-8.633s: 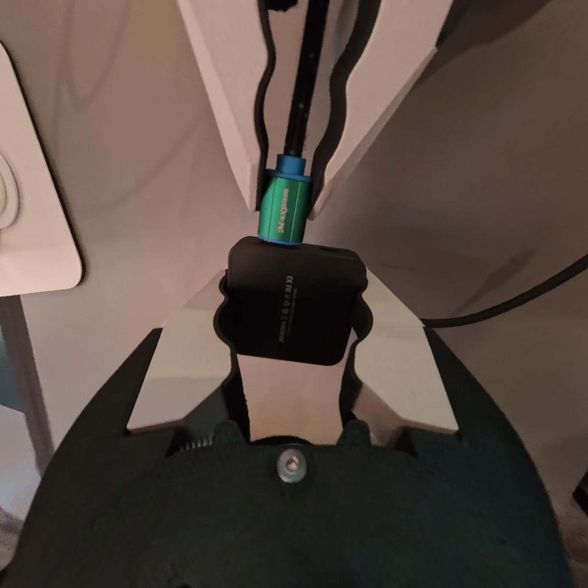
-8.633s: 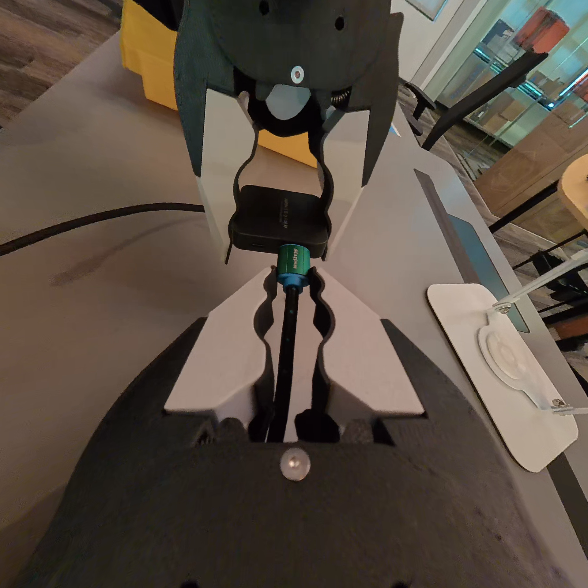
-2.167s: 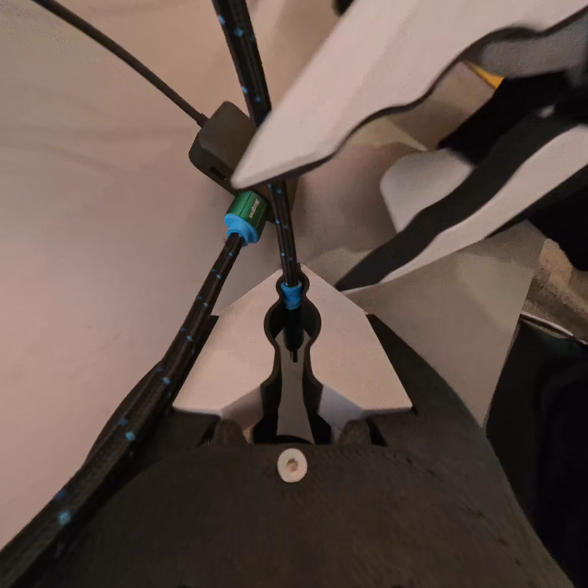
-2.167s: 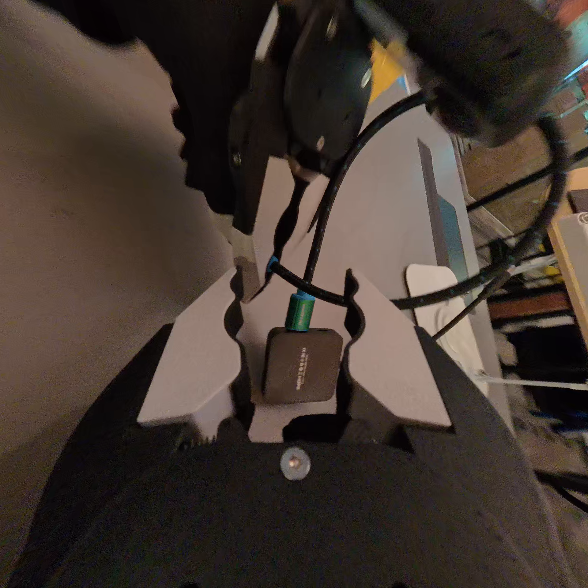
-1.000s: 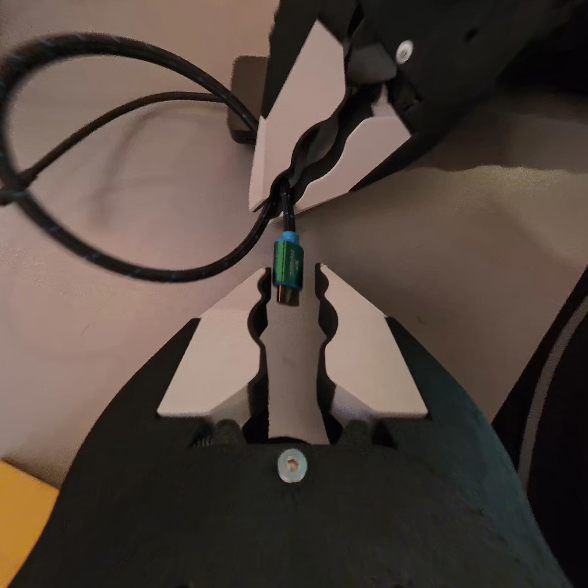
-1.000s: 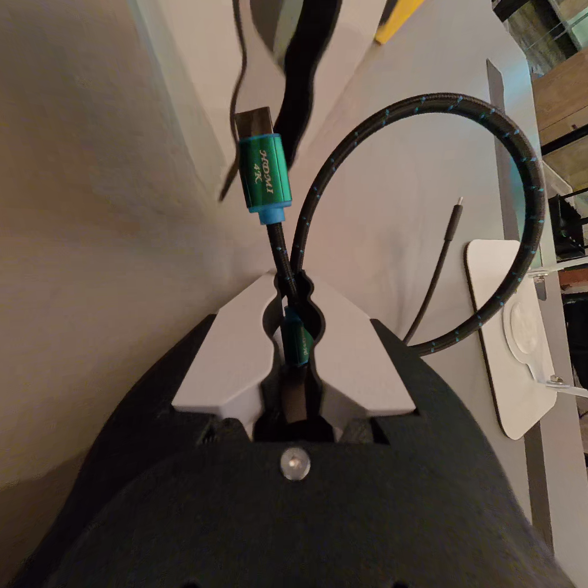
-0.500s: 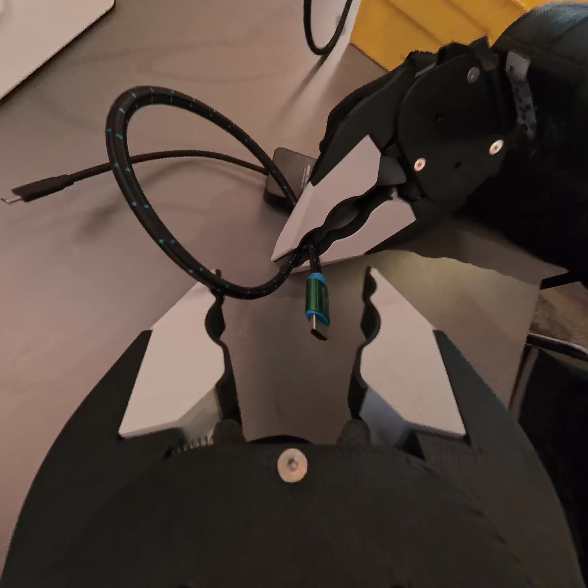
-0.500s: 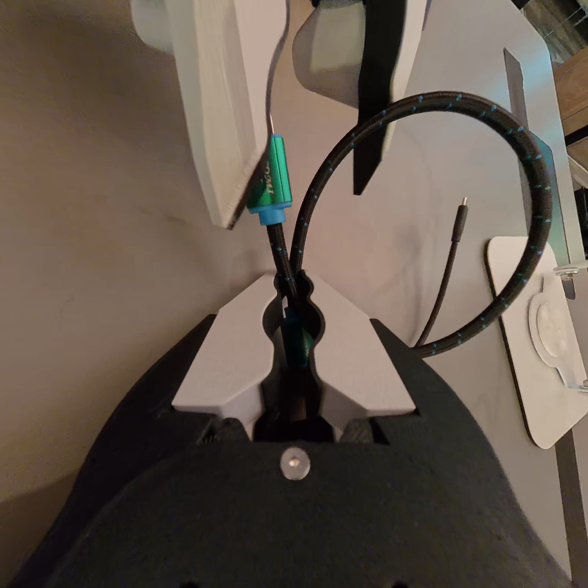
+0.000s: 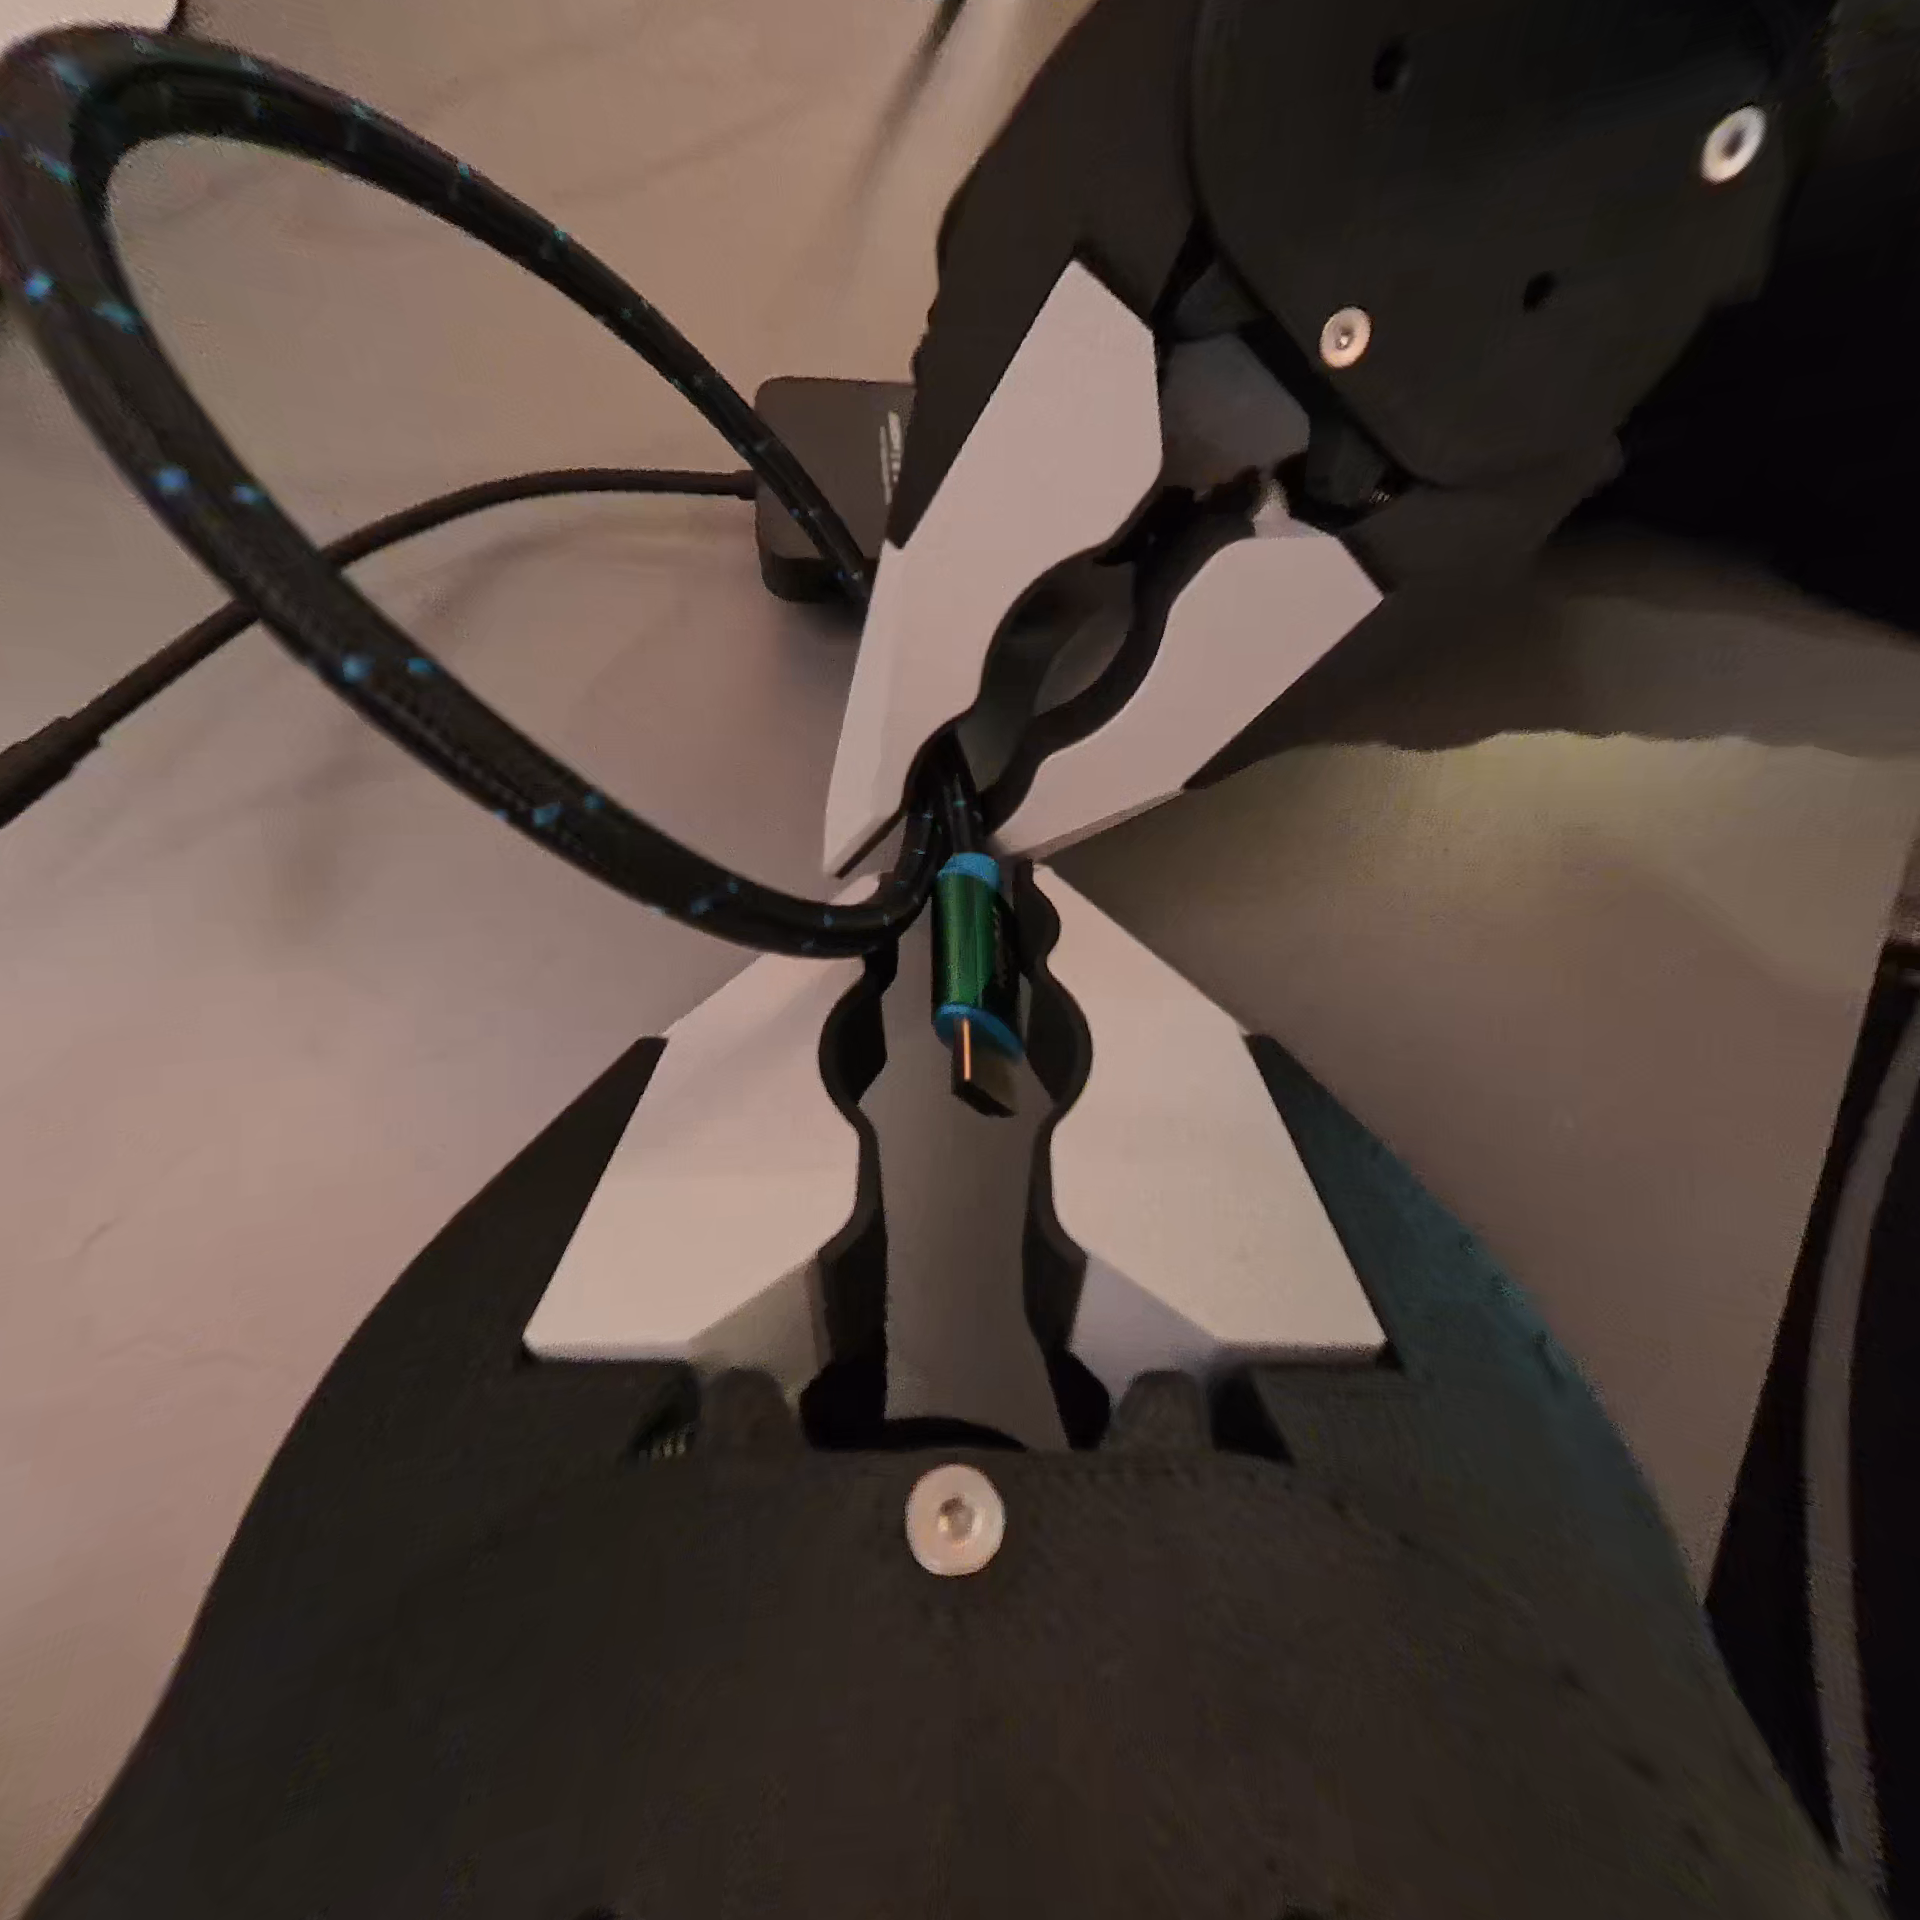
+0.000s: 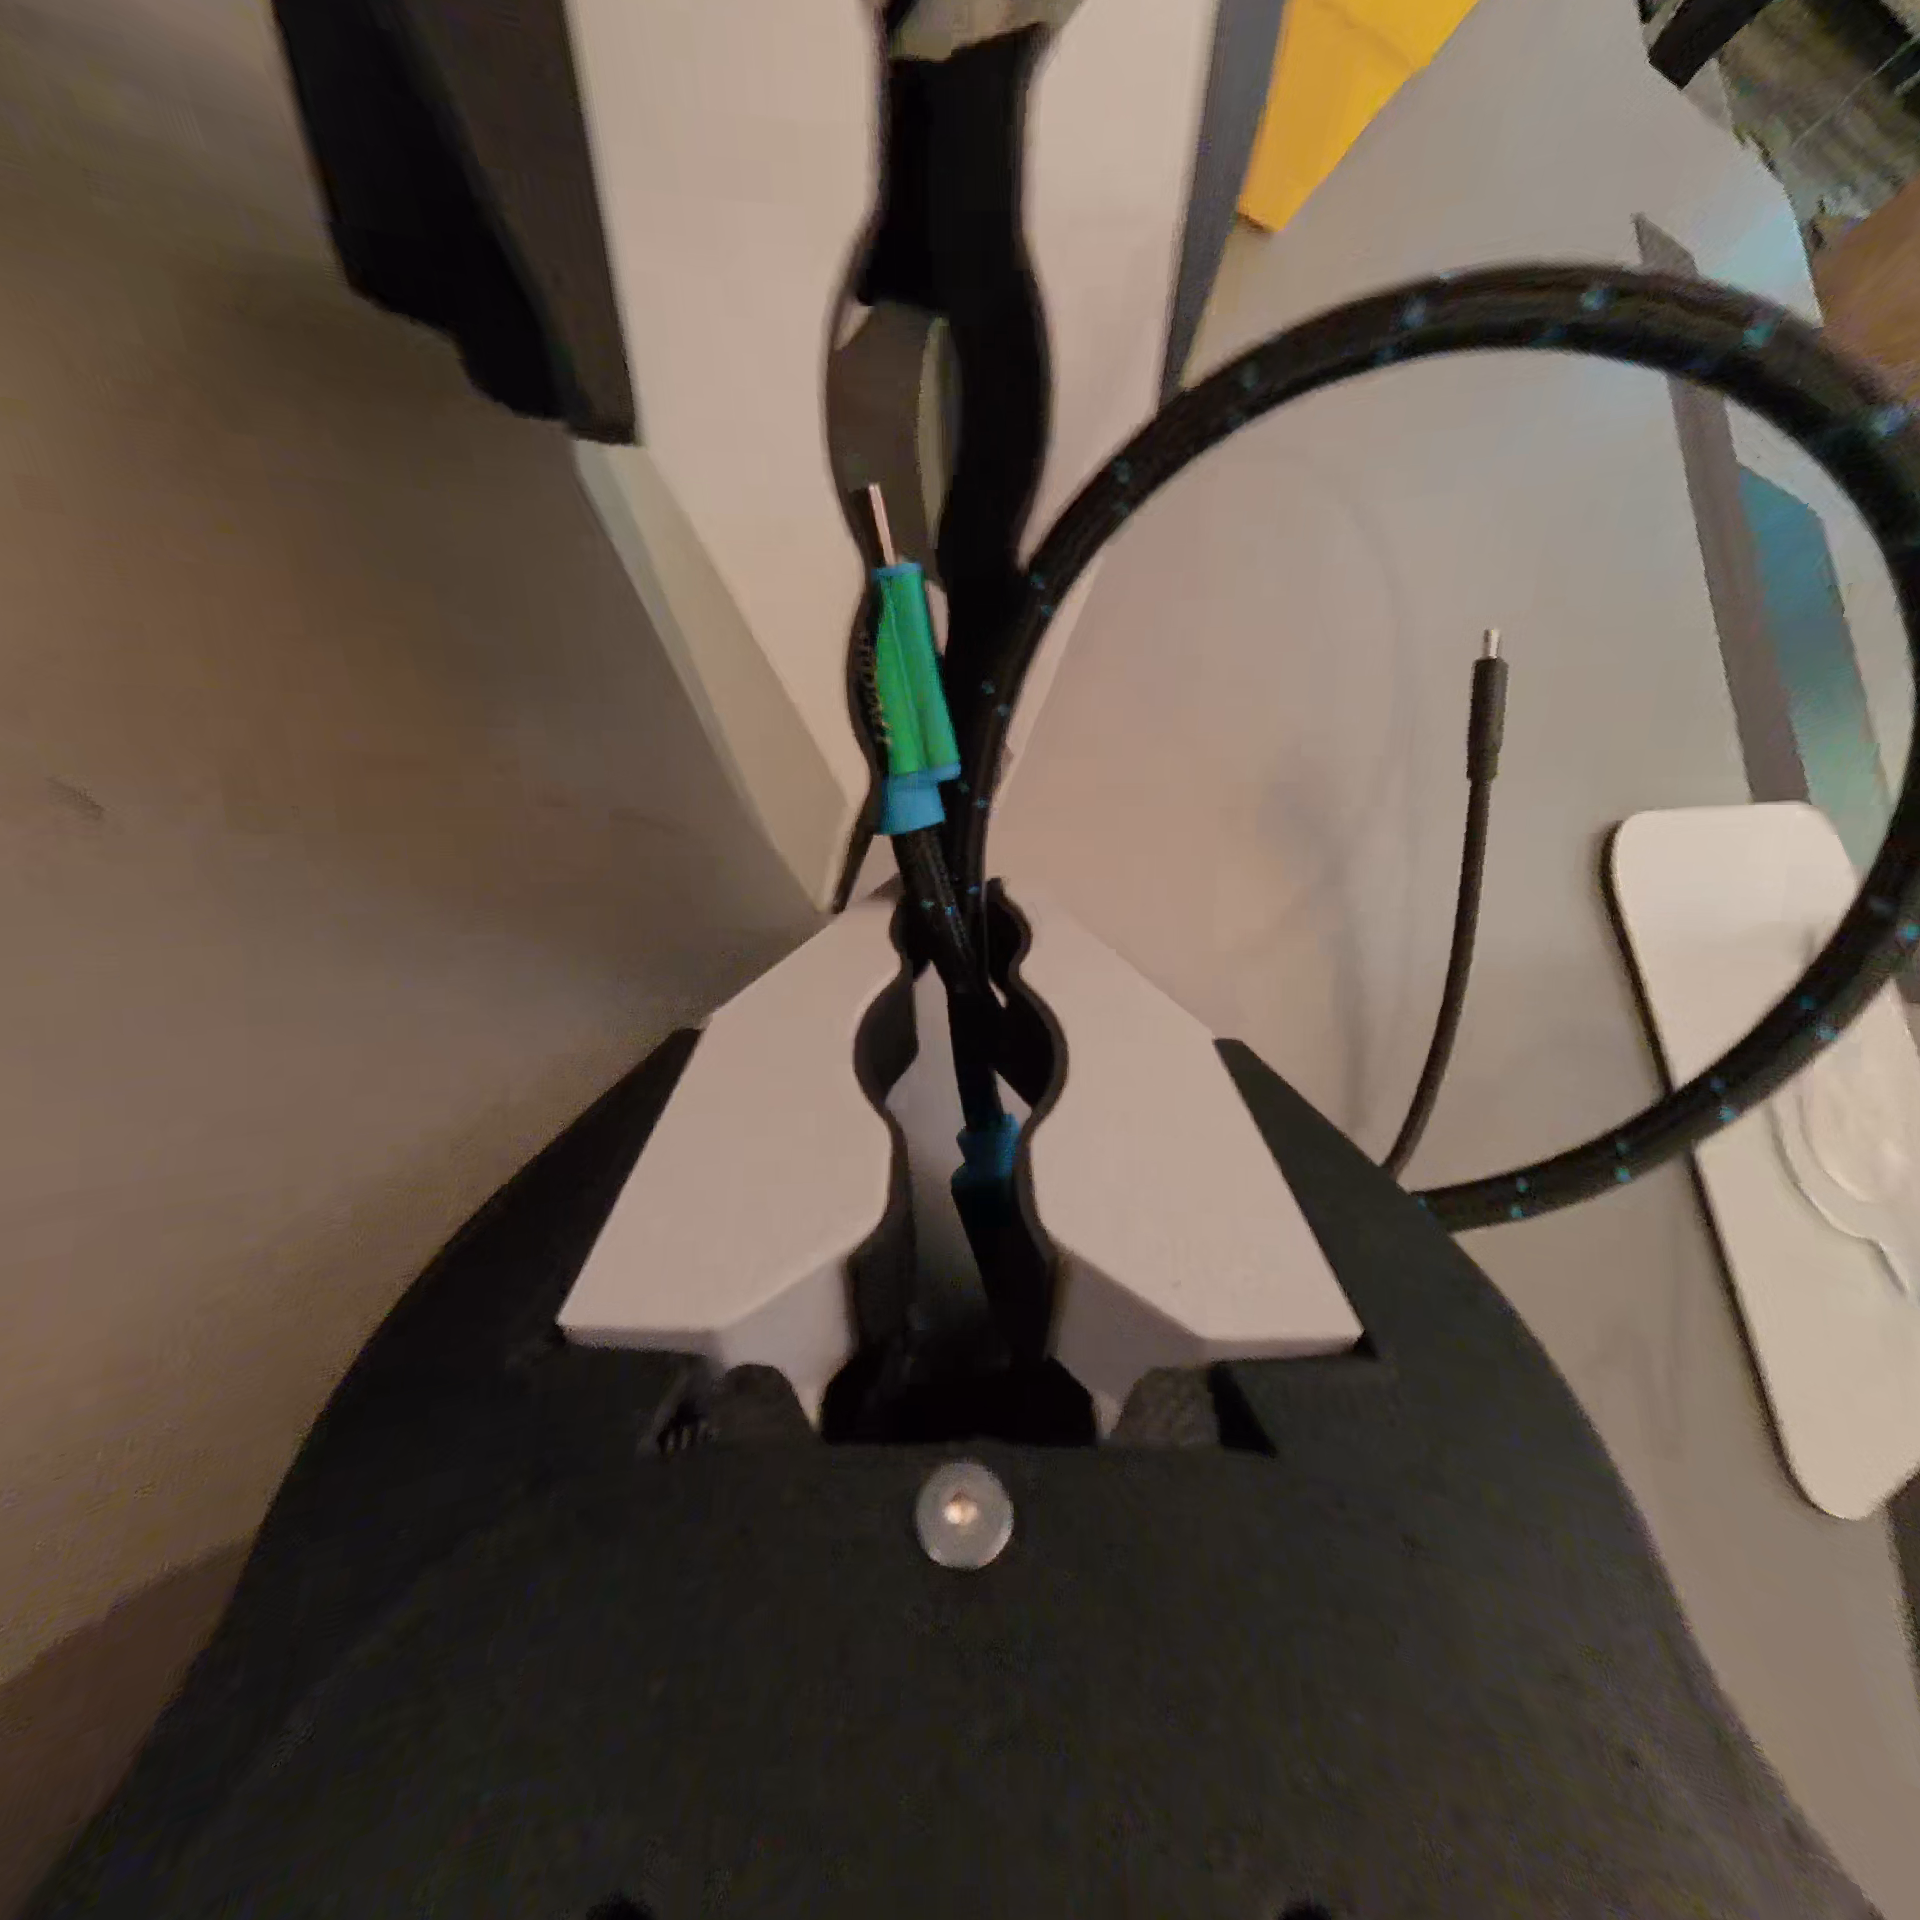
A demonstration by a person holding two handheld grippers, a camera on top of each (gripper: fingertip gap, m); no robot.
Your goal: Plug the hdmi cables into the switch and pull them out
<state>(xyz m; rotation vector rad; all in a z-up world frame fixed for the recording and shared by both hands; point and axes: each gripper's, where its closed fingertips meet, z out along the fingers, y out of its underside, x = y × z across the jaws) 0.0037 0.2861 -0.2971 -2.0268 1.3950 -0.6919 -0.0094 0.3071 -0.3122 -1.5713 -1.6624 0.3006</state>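
Observation:
A braided black HDMI cable (image 9: 312, 603) loops over the table. My right gripper (image 10: 951, 914) is shut on the doubled cable just behind one green plug (image 10: 904, 696). A second green plug (image 10: 987, 1174) lies deeper between its jaws. That gripper faces me in the left wrist view (image 9: 940, 821). The free green plug (image 9: 977, 966) points between the fingers of my left gripper (image 9: 945, 883). The left jaws are narrowed around it, with a gap on one side. The black switch (image 9: 831, 457) lies on the table, half hidden behind the right gripper. No HDMI plug is in it.
A thin black cable (image 9: 468, 499) runs from the switch; its loose small connector (image 10: 1486, 686) lies on the table. A white pad (image 10: 1766, 1039) lies at the right. A yellow box (image 10: 1340, 94) stands at the far edge. The cable loop (image 10: 1558, 301) arcs to the right. The grippers are tip to tip, or close to it.
Half a second ago my left jaws were wide open and short of the plug. They have moved forward and narrowed around it. The right gripper still holds the cable.

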